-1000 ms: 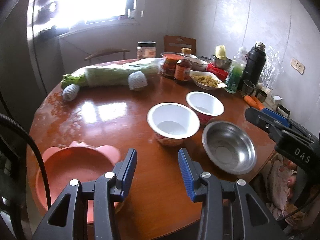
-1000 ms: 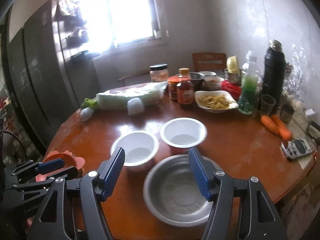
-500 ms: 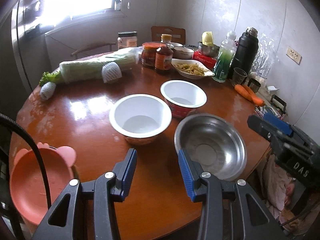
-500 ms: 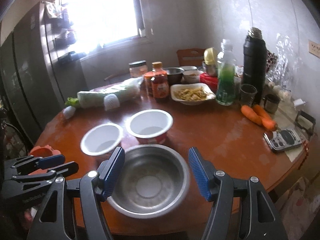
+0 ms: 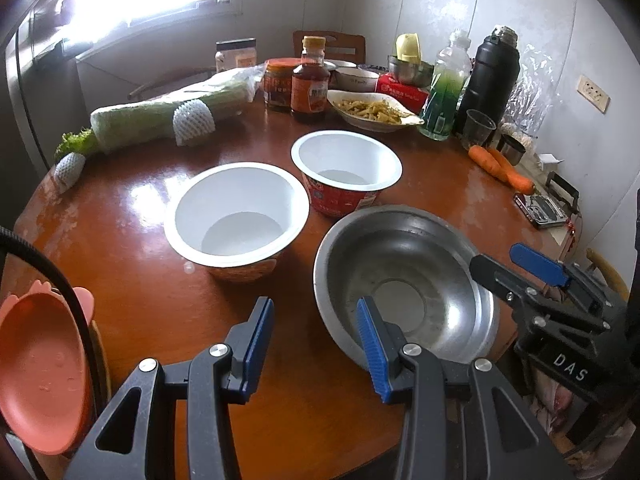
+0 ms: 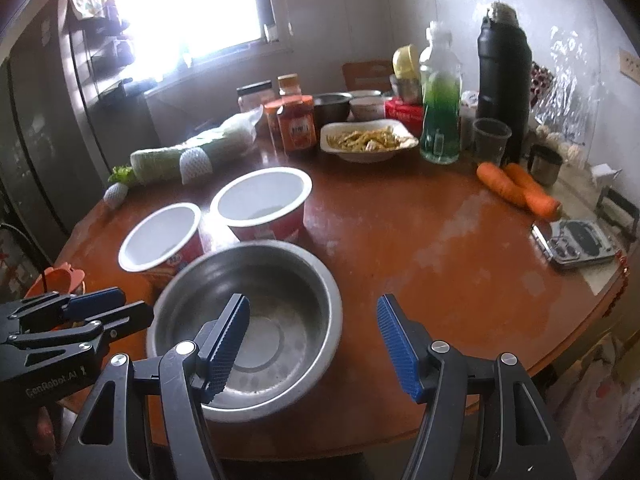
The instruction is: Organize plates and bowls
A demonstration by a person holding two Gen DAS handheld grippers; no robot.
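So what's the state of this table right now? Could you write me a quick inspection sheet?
Surface: round wooden table, glossy.
Job's things: steel bowl near the front edge; two empty white paper bowls behind it; pink dish at the left edge.
Clutter: plate of food, sauce jars, green bottle, black flask, carrots, wrapped greens.
Grippers: left tool and right tool both open, holding nothing.
Cables: black cable at left.
Surroundings: bright window, wall socket.
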